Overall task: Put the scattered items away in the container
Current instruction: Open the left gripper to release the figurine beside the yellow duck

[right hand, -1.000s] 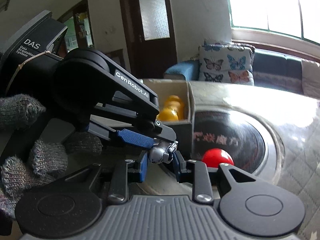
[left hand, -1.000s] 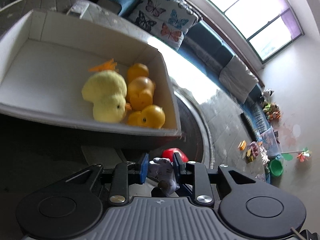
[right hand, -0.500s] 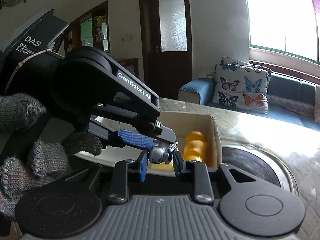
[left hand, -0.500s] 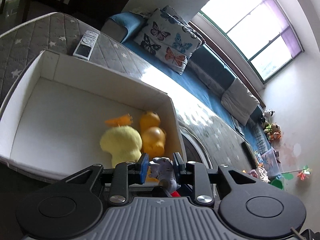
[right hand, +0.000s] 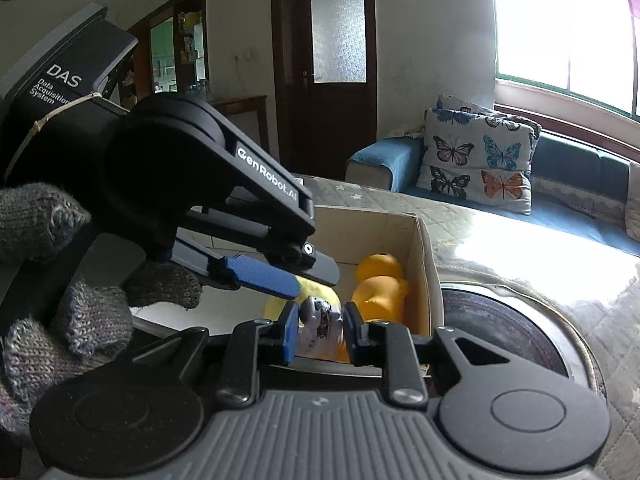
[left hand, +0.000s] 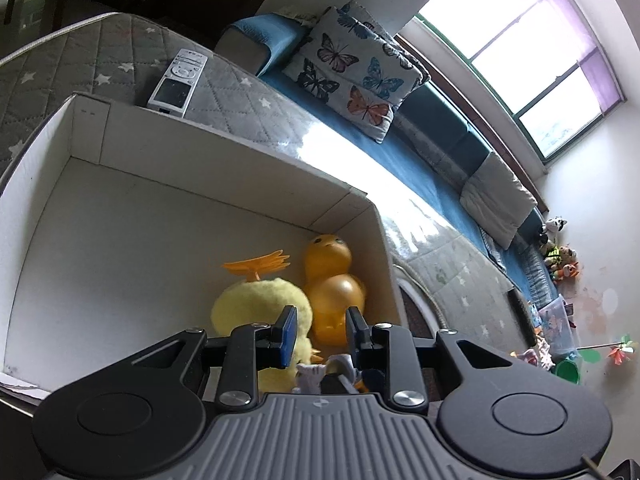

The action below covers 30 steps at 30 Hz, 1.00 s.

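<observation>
Gripping the small grey figurine, right fingers close; left fingers shut, empty.

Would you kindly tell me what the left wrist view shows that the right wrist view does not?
Left wrist only: a white remote control on the grey quilted cover beyond the box, and soft toys along the far wall. Right wrist only: a grey knitted glove and a dark wooden door. Both show the white cardboard box with the orange rubber duck and the butterfly-print cushion.
</observation>
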{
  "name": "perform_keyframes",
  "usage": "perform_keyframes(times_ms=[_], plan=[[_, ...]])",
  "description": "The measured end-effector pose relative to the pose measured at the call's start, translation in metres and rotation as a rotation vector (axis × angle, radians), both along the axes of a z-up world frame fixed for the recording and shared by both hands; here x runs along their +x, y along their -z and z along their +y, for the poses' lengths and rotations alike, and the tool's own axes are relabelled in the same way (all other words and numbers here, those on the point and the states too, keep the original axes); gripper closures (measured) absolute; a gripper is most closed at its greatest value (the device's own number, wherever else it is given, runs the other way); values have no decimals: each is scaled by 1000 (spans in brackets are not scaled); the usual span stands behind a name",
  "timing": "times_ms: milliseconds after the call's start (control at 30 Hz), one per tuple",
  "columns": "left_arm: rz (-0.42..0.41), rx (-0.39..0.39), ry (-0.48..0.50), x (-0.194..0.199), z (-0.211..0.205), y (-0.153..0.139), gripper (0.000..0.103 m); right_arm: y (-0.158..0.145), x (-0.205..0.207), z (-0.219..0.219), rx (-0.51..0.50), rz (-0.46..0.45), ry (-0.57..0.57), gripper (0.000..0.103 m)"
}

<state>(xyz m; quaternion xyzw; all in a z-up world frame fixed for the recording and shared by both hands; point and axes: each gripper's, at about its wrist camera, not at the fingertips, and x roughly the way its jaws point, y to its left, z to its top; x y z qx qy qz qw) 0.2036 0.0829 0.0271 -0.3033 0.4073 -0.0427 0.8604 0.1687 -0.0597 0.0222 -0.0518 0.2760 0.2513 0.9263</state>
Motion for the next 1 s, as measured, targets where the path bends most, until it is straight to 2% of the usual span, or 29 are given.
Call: perform_keyframes(times_ms=[167,300,600,700,1000], plan=[[-16,5,-4,-7,3,-4,72,2,-5,0,-11,-13,3,79],[-31,8,0,-15,2,-9,72,0,-13,-4,-12,-25,7,69],[-44,10,22,-38,-5,-15,71,-7,-41,-20,-5,-40,17,62],[-44,10,36,-46,-11,-16,71,-8,-50,-28,-4,-36,25,56],[-25,32,99,-63,-39,-10,71,0,-71,-50,-6,-12,59,46]])
